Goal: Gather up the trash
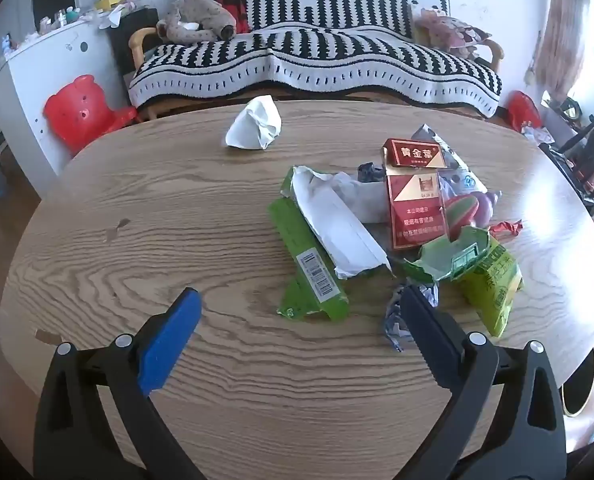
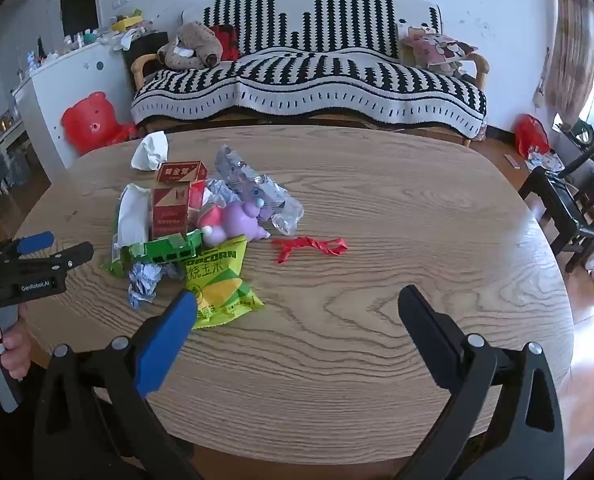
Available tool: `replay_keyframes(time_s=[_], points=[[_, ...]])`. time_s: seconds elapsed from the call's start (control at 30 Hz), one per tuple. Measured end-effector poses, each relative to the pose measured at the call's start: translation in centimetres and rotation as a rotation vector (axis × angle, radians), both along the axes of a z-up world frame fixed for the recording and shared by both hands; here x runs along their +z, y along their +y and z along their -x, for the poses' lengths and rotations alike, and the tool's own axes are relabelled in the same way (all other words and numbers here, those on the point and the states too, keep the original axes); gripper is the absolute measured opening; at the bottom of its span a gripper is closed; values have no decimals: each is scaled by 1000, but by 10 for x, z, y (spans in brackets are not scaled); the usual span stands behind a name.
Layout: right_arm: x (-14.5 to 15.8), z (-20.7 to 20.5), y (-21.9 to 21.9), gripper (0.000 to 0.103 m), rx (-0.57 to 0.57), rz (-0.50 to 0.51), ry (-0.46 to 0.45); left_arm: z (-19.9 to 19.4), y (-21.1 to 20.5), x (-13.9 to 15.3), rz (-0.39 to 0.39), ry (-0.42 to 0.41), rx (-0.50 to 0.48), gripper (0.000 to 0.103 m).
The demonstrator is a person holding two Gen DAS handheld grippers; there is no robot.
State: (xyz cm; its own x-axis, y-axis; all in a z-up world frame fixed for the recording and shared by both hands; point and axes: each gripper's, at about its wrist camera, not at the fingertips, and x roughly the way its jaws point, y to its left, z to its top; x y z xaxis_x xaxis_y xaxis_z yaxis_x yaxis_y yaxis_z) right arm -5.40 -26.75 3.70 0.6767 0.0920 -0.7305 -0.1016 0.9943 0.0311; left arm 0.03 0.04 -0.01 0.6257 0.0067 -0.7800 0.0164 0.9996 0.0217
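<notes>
While both tongs hang released and empty, left gripper (image 1: 297, 320) and right gripper (image 2: 297, 312), nothing looks collected: trash pile (image 1: 397, 224) lies just ahead of the left, ahead-left of the right; crumpled tissue (image 1: 255, 124) beyond

You have a heap of trash on the oval wood-grain bench (image 2: 377, 220). A crumpled white tissue (image 1: 255, 123) lies apart at the far edge. A torn green carton with white lining (image 1: 321, 240) lies flat, opened lengthwise. Beside it a red cigarette pack (image 1: 415, 204) lies with its lid flipped open, resting partly on a clear crinkled plastic wrapper (image 2: 257, 188). A yellow-green popcorn bag (image 2: 221, 280) lies flattened nearest you, touching a crumpled blue-white paper ball (image 2: 143, 280). A pink and purple plastic toy (image 2: 233, 224) sits in the heap's middle. A twisted red wrapper strip (image 2: 309, 246) lies just right of the heap.
</notes>
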Motion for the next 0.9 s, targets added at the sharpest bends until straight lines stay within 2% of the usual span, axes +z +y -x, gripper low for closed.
replay_keyframes(time_s=[0.13, 0.9], points=[[0, 0, -3, 97, 0, -34, -2, -1, 0, 0, 2, 1, 9, 97], [-3, 0, -1, 97, -7, -19, 6, -1, 3, -5, 8, 6, 13, 97]])
